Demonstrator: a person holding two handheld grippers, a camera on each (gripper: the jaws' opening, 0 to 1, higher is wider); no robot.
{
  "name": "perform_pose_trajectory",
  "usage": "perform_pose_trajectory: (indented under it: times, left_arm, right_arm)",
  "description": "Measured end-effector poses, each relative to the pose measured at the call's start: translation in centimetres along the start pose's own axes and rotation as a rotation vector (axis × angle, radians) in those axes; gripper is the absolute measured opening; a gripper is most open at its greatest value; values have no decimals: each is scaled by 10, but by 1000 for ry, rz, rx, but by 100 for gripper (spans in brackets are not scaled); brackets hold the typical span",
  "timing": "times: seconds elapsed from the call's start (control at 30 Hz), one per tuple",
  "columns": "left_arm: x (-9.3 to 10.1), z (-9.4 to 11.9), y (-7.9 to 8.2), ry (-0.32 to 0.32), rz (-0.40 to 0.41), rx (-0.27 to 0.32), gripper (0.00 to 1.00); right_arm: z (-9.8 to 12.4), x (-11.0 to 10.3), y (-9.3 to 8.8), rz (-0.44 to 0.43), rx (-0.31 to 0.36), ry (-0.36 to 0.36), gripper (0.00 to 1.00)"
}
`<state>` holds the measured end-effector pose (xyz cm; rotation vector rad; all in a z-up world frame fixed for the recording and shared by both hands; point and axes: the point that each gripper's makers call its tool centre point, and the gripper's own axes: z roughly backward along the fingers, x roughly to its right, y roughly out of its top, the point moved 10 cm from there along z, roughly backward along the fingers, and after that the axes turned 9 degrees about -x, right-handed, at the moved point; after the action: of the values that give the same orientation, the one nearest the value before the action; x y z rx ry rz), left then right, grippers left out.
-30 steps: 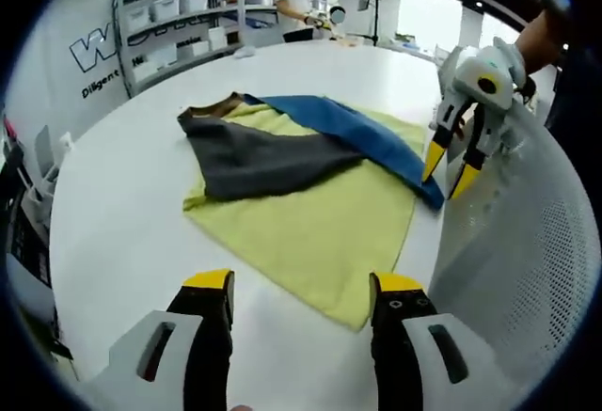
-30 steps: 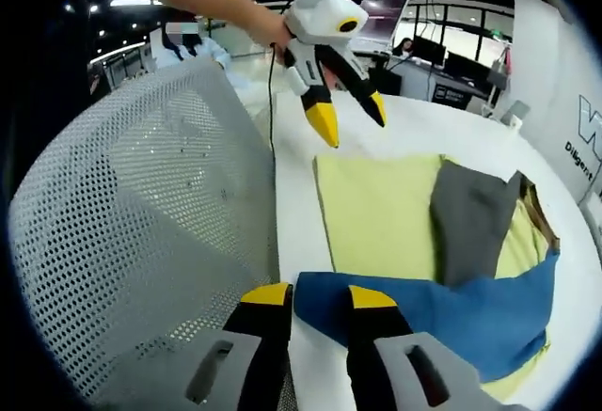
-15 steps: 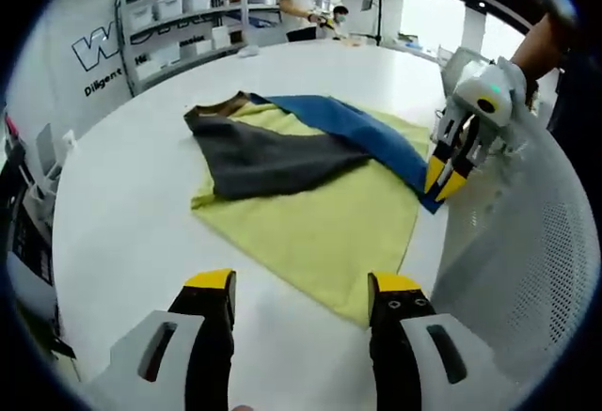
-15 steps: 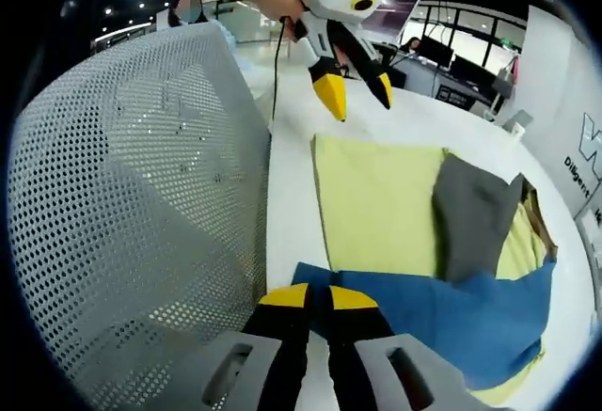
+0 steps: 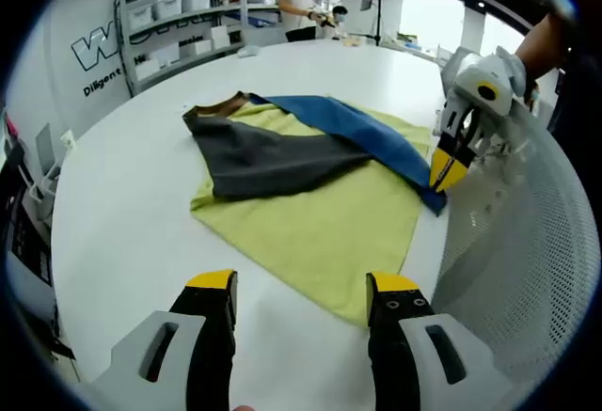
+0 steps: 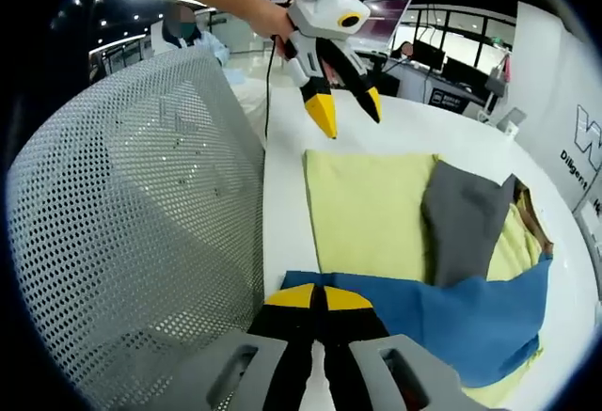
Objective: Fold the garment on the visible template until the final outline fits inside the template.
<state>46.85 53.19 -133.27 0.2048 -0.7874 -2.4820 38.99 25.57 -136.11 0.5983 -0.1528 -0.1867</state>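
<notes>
Pinching the garment corner, right gripper clamped

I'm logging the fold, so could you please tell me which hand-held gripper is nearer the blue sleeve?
Right. The right hand-held gripper is shut on the blue sleeve at its end; the left hand-held gripper hangs open, off the yellow-green cloth's near edge.

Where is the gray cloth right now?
The gray cloth lies on top of the yellow-green cloth on the white table, left of the blue cloth in the left gripper view.
</notes>
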Motion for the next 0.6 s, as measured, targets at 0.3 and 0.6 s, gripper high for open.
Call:
perform_pose_trajectory:
  times: [0.3, 0.6]
  left_arm:
    - [1, -1, -1, -5, -1, 0, 52]
    - [-1, 0, 2, -3, -3, -2, 51]
  right_arm:
    - [-12, -6, -5, 9, -36, 0, 7]
    - [-9, 0, -6, -2, -21, -13, 0]
